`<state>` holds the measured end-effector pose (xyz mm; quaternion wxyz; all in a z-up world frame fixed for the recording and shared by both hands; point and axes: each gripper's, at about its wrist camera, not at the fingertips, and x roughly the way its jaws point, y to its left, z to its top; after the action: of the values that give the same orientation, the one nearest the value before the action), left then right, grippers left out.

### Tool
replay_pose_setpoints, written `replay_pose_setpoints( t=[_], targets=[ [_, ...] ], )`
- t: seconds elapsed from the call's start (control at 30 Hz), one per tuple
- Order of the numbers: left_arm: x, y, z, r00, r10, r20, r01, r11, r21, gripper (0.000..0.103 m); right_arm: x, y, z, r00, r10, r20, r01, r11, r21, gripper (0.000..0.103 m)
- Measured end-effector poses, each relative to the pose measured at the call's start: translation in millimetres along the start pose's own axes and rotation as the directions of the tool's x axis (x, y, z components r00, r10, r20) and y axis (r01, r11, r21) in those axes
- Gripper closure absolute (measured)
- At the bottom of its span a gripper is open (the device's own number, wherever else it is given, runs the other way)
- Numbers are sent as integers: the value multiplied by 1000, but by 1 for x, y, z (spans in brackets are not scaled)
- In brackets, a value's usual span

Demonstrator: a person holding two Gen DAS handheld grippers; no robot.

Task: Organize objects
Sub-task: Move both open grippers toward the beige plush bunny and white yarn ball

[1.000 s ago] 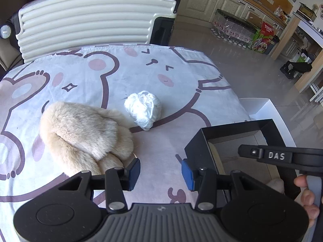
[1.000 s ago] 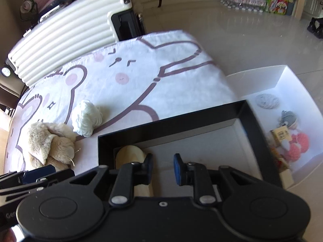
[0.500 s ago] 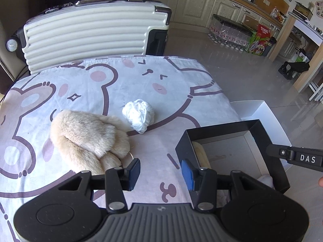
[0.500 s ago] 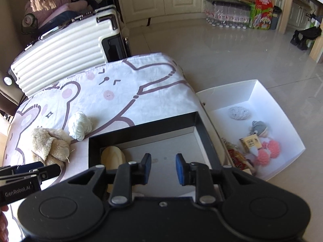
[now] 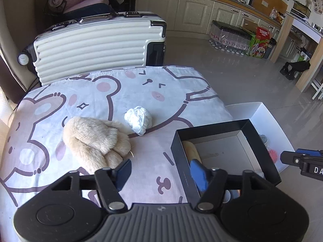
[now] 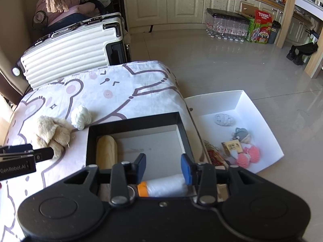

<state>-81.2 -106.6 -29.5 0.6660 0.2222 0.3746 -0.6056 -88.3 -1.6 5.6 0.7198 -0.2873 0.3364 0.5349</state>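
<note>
Left hand-held gripper (image 5: 160,173) hangs over the near edge of the tabletop (image 5: 141,92), jaws apart with nothing between them; they've just been opening. Its right pad sits over the left wall of the black box (image 5: 260,141), left pad over the bear-print cloth just below the plush toy (image 5: 94,141). I can't tell whether either pad touches anything. Right hand-held gripper (image 6: 163,166) is above the black box (image 6: 133,122), jaws also apart and just been opening, nothing clamped. From the right wrist view I see a white roll with an orange end (image 6: 163,186) lying inside the box at the near wall, directly under the open jaws and not gripped. A wooden cylinder (image 6: 106,151) lies along the left inner wall of the box; rest of the box floor is bare grey. On the cloth, the beige plush toy (image 6: 53,134) lies left of the box, and a white ball of yarn (image 5: 138,121) sits just beyond it, near but apart from the box's far left corner. White tray (image 6: 260,121) is on the floor to the right of the tabletop, touching or just beside the black box. It holds a grey knitted piece (image 6: 224,119), a small doll (image 6: 243,136), a small cardboard box (image 6: 232,147) and pink pompoms (image 6: 248,156). White ribbed suitcase (image 5: 97,46) stands behind the tabletop's far edge.
</note>
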Motion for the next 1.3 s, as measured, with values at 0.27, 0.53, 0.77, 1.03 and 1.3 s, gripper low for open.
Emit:
replay_pose_setpoints(
  t=[0.27, 0.53, 0.77, 1.03, 1.3],
  targets=[
    [-7, -11, -5, 998, 65, 13, -66, 998, 17, 8, -13, -12, -8, 999, -47, 15, 47, 999, -21, 46],
    [-9, -14, -7, 994, 110, 15, -110, 994, 13, 0, -18, -24, -12, 995, -94, 45, 94, 995, -13, 20],
    [-7, -16, -7, 991, 130, 12, -130, 991, 16, 0, -17, -29, -15, 991, -103, 80, 104, 995, -8, 0],
    [-4, -15, -7, 991, 134, 11, -134, 991, 7, 0, -13, -33, -17, 990, -109, 86, 109, 994, 7, 0],
    [-4, -6, -7, 989, 144, 15, -144, 990, -6, 0, -9, -24, -15, 991, -100, 86, 100, 995, 1, 0]
  ],
)
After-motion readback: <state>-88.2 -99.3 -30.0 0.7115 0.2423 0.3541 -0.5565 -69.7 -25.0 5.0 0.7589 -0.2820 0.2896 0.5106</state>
